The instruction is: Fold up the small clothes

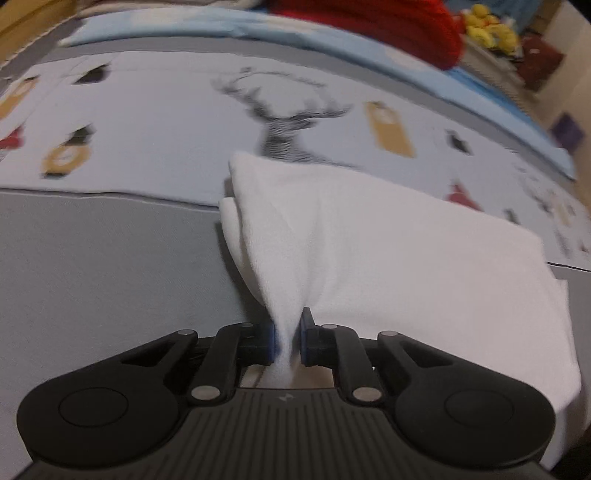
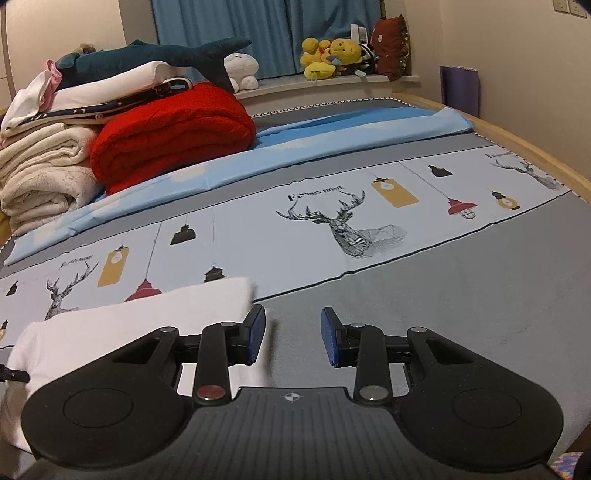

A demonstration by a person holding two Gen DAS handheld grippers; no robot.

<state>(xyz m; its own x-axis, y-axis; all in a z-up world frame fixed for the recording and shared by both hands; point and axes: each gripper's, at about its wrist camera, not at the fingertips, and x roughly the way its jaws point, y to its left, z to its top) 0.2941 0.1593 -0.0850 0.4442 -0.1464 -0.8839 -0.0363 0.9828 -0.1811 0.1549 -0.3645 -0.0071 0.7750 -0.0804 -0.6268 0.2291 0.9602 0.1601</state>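
This is a bedroom in a home. A bed with a deer-print sheet holds folded blankets. Plush toys sit by blue curtains.

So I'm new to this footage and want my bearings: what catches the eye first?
The white cloth on the bed's grey sheet, a bunched edge pinched in the left tool. The right tool hovers open and empty just right of the cloth. Behind, a red blanket lies beside stacked bedding.

The deer print on the bed cover is smeared by blur. The white garment is partly hidden behind the right gripper and cut off at the left edge.
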